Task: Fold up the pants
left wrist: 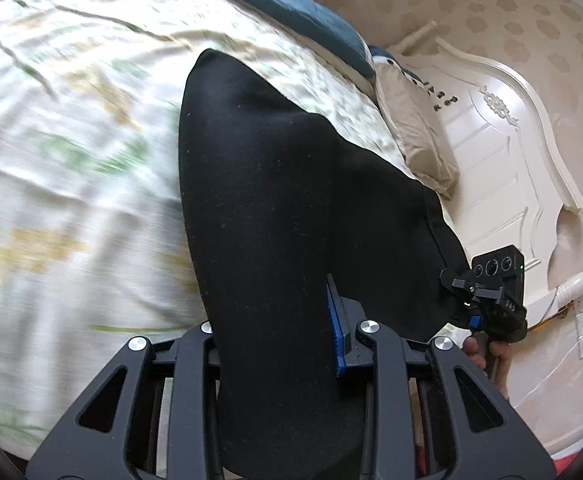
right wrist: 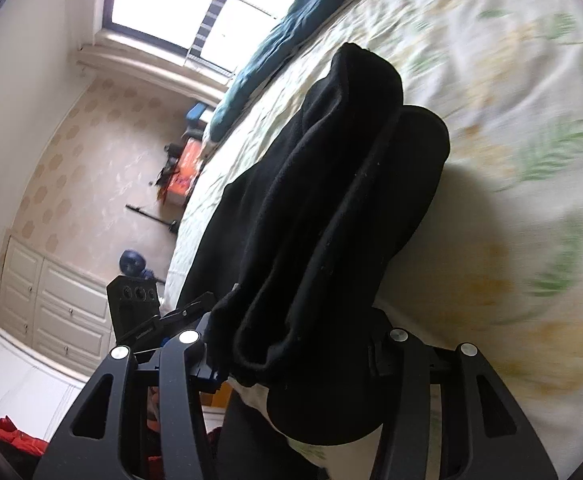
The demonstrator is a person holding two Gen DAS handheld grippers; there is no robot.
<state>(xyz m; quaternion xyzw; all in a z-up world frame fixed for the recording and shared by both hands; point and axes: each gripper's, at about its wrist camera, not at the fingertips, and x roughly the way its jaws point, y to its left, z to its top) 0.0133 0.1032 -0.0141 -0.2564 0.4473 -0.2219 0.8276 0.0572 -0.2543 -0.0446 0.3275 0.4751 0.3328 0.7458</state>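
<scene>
Black pants (left wrist: 275, 208) hang over a floral bedsheet (left wrist: 71, 140). My left gripper (left wrist: 279, 336) is shut on one end of the pants, the cloth draped over its fingers; one blue pad (left wrist: 333, 332) shows. My right gripper (right wrist: 291, 344) is shut on the other end of the pants (right wrist: 331, 200), whose bunched waistband edge hides its fingers. The right gripper also shows in the left wrist view (left wrist: 491, 292) at the pants' right edge, held by a hand. The left gripper shows in the right wrist view (right wrist: 139, 308).
A dark teal blanket (left wrist: 291, 4) lies along the bed's far side. A beige pillow (left wrist: 415, 136) rests by a white headboard (left wrist: 503, 152). White drawers (right wrist: 51, 304), an orange box (right wrist: 187, 168) and a window (right wrist: 195, 4) are beside the bed.
</scene>
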